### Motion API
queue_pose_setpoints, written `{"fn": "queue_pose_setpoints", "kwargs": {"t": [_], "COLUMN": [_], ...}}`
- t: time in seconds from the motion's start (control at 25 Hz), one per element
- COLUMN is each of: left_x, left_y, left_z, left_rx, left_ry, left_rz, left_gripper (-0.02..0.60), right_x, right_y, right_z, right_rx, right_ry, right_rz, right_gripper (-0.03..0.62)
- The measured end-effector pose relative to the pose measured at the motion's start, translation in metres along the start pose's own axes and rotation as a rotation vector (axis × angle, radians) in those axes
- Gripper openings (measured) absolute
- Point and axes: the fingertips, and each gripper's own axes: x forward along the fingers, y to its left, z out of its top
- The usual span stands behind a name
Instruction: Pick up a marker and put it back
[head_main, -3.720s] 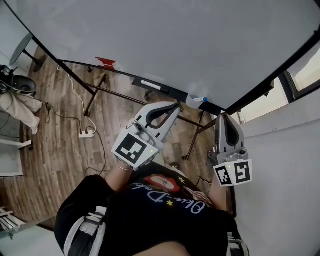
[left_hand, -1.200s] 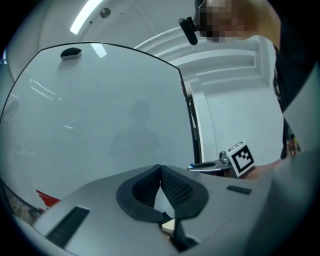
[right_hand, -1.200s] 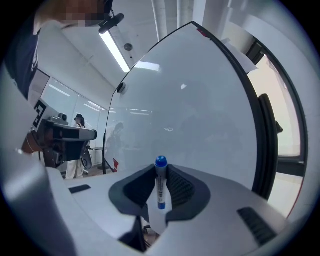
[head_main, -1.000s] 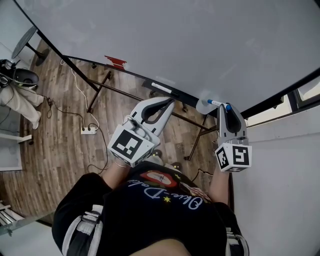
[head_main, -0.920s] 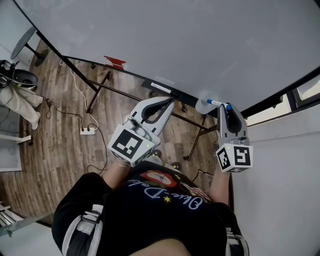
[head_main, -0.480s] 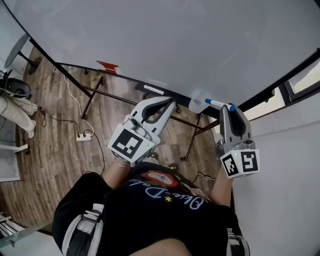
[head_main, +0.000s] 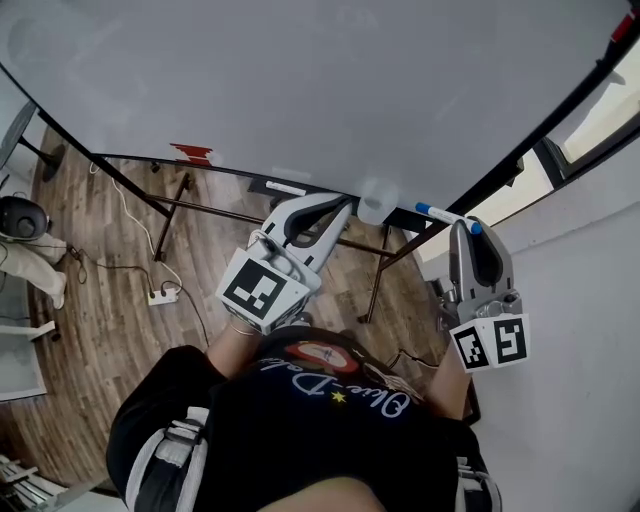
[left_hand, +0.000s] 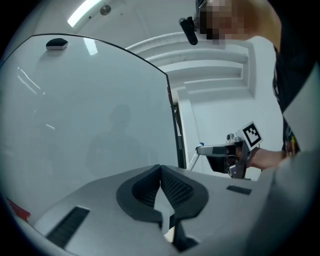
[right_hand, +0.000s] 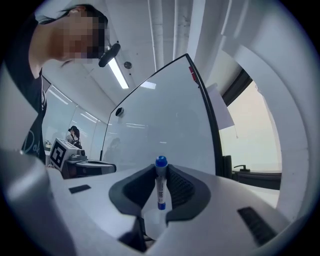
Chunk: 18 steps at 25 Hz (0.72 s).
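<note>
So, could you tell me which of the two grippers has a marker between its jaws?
The right gripper: its jaws grip a blue-capped marker, while the left gripper has its jaws shut with nothing between them.

The marker (head_main: 446, 216) — a white barrel with a blue cap and a blue tip at the other end — is pinched between the fingers (right_hand: 181, 189) of the right gripper (head_main: 466, 232). It lies crosswise to them, in the air, near the whiteboard's (head_main: 320, 90) lower edge.
</note>
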Motion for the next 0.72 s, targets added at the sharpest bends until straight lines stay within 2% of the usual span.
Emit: {"fn": "queue_pose_setpoints", "kwargs": {"t": [0.28,0.72], "left_x": [0.010,0.012], "left_y": [-0.004,-0.002], "left_z": [0.000,-0.005], "left_rx": [0.009,-0.010], "left_ry": [-0.004,0.003], "left_rz": [-0.027,-0.033], "left_gripper": [0.003,0.003], "right_x": [-0.020,-0.021], "right_y": [-0.015,-0.015], "right_z": [0.006,0.002], "right_rx": [0.021,0.033], "right_ry": [-0.025,-0.020], "right_rz": [-0.063,-0.073], "right_gripper": [0.068,0.067]}}
